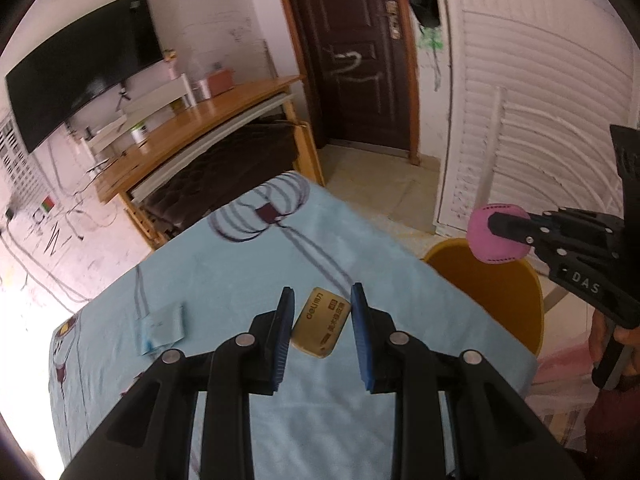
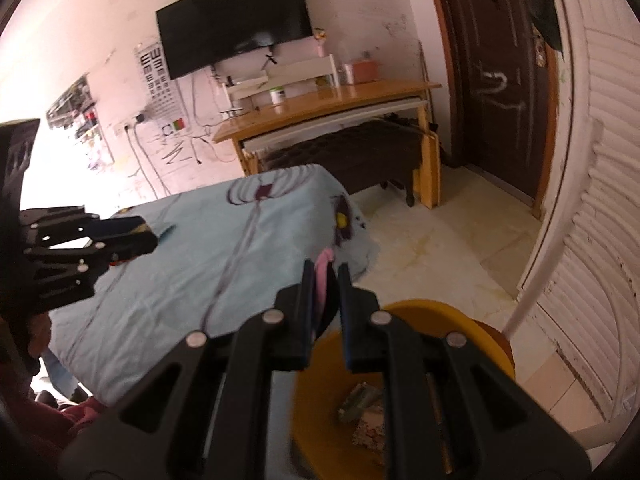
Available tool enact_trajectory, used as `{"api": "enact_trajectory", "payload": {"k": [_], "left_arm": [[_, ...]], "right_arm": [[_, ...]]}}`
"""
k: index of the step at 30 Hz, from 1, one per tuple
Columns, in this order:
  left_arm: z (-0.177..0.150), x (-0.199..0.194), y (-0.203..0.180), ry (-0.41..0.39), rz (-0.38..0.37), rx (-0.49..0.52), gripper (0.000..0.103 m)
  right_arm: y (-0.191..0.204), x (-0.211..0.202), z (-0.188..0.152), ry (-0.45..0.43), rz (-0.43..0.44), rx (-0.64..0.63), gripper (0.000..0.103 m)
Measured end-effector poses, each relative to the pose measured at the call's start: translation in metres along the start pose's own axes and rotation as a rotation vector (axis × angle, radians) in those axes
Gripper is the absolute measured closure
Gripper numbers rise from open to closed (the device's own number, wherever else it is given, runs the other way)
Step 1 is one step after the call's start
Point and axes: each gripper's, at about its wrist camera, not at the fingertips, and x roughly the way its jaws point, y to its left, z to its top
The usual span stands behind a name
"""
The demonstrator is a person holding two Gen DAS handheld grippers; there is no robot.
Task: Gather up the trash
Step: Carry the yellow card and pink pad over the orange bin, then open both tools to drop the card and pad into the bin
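The left tongs (image 1: pixel 322 300) hang released over the blue-clothed surface (image 1: pixel 248 264), their blue pads either side of a gold deli box (image 1: pixel 319 328) lying there, a small blue packet (image 1: pixel 160 330) to its left. Farther right, the right tongs (image 2: pixel 325 276) are clenched on a pink mask (image 1: pixel 494 238) above the yellow bin (image 1: pixel 496 292), trash (image 2: pixel 362 400) inside it

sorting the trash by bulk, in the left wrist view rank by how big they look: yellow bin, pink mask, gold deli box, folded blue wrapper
1. yellow bin
2. pink mask, though nearness may inflate it
3. gold deli box and folded blue wrapper: look alike, unranked
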Motion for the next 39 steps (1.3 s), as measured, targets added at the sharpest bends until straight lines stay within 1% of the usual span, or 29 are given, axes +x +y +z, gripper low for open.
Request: {"api": "enact_trajectory", "payload": {"k": [10, 16, 21, 24, 26, 28, 30, 31, 36, 39], "left_arm": [[0.02, 0.025, -0.065, 0.034, -0.048, 0.115, 0.079], [0.031, 0.043, -0.096, 0.065, -0.081, 0.157, 0.079], [0.035, 0.054, -0.115, 0.081, -0.093, 0.191, 0.079], [0.038, 0.063, -0.126, 0.098, -0.113, 0.201, 0.079], [0.04, 0.068, -0.131, 0.108, -0.124, 0.201, 0.079], [0.042, 0.074, -0.135, 0.127, -0.146, 0.194, 0.079], [0.044, 0.08, -0.138, 0.146, -0.17, 0.179, 0.079], [0.044, 0.083, -0.14, 0.155, -0.175, 0.173, 0.079], [0.042, 0.084, -0.148, 0.152, -0.184, 0.184, 0.079], [0.043, 0.083, -0.149, 0.149, -0.192, 0.174, 0.078]], "right_arm": [[-0.057, 0.021, -0.033, 0.057, -0.025, 0.102, 0.092], [-0.081, 0.034, -0.052, 0.092, -0.016, 0.158, 0.092], [-0.093, 0.045, -0.065, 0.122, -0.016, 0.189, 0.092], [-0.098, 0.048, -0.07, 0.134, -0.027, 0.2, 0.092], [-0.103, 0.05, -0.073, 0.137, -0.031, 0.211, 0.087], [-0.108, 0.05, -0.074, 0.133, -0.034, 0.223, 0.073], [-0.111, 0.048, -0.075, 0.13, -0.036, 0.227, 0.065], [-0.113, 0.047, -0.075, 0.127, -0.038, 0.23, 0.065], [-0.12, 0.043, -0.076, 0.117, -0.037, 0.254, 0.065], [-0.122, 0.042, -0.075, 0.111, -0.042, 0.259, 0.065]]}}
